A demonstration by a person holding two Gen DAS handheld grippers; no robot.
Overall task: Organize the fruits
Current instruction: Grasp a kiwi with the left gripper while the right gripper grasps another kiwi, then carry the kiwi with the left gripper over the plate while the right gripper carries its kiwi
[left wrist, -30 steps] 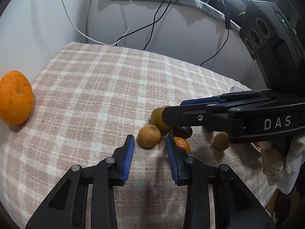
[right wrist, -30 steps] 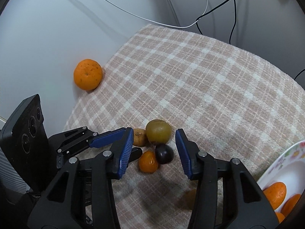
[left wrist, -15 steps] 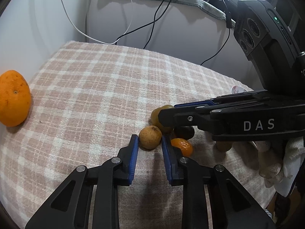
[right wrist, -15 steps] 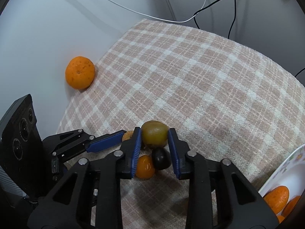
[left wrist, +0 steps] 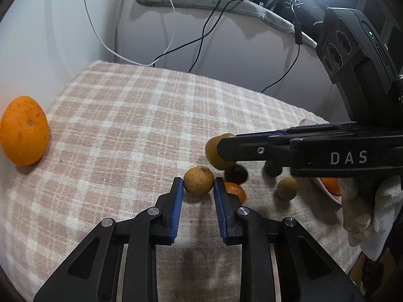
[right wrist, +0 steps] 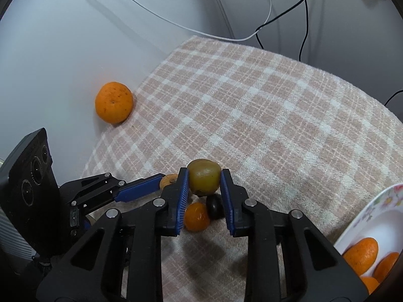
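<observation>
The right gripper clamps its blue fingers on a green-brown fruit, above a small orange and a dark fruit on the checked cloth. The left gripper grasps a small brown fruit – a big orange lies well apart – and a plate holds more oranges

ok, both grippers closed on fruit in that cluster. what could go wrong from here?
1. The right gripper holds the olive-green fruit only near its fingertips, so it may slip out on the lift.
2. The small orange fruit and the dark fruit sit directly beneath, and could get knocked and roll.
3. The left gripper on the tan fruit works close by, so the two may collide.
</observation>
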